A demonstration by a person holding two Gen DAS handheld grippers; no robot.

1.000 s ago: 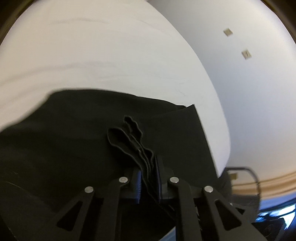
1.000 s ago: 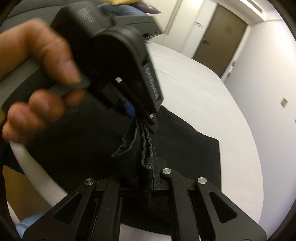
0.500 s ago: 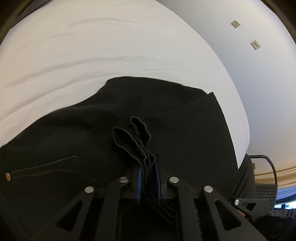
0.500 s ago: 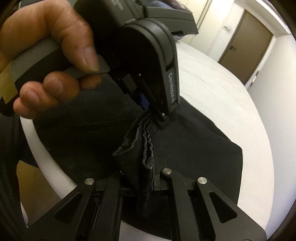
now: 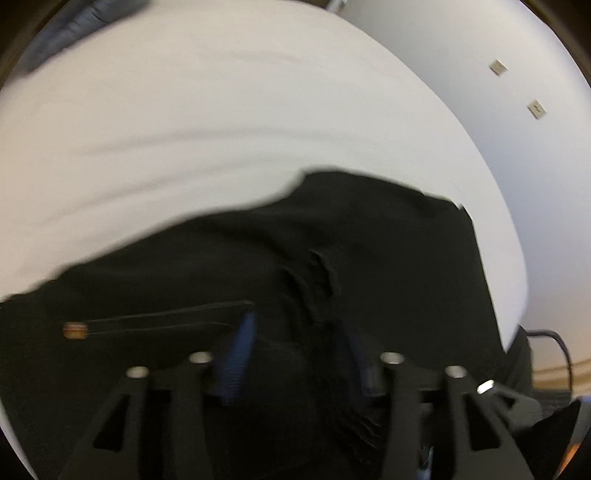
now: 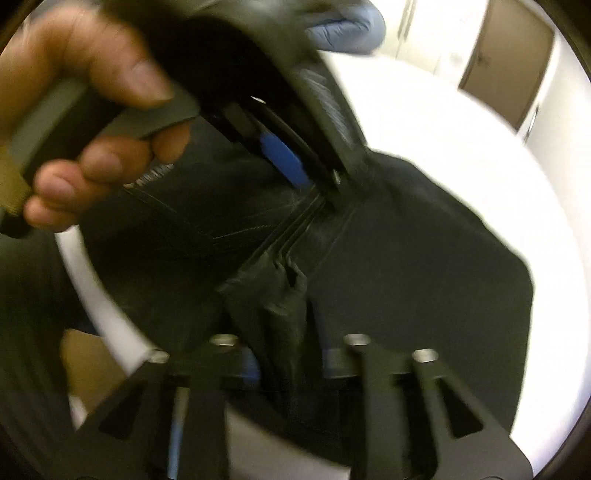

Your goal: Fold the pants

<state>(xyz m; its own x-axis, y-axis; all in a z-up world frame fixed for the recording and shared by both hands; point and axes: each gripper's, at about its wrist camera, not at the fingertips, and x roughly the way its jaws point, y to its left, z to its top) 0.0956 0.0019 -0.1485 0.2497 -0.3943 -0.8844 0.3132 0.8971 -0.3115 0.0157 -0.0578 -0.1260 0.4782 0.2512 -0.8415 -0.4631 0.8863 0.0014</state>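
The black pants point(image 5: 388, 251) lie folded on the white bed point(image 5: 221, 110). In the left wrist view my left gripper point(image 5: 299, 354) has its jaws spread wide, with the bunched hem edge point(image 5: 317, 291) loose between them. In the right wrist view my right gripper point(image 6: 291, 354) also stands with jaws apart, the gathered black cloth point(image 6: 280, 295) lying between them. The left gripper body point(image 6: 280, 92), held in a bare hand point(image 6: 92, 110), sits just beyond, over the same fold of pants point(image 6: 424, 277). Both views are blurred.
The white bed point(image 6: 461, 122) reaches back toward a brown door point(image 6: 506, 62) and a white wall point(image 5: 498, 92) with two small plates. A blue-grey pillow point(image 6: 351, 26) lies at the far edge. A dark chair frame point(image 5: 554, 343) stands by the bed's right edge.
Both grippers have opened; half a second ago each was clamped on the bunched cloth. The cloth has sunk lower onto the bed, and the left gripper has dropped closer over the pants.
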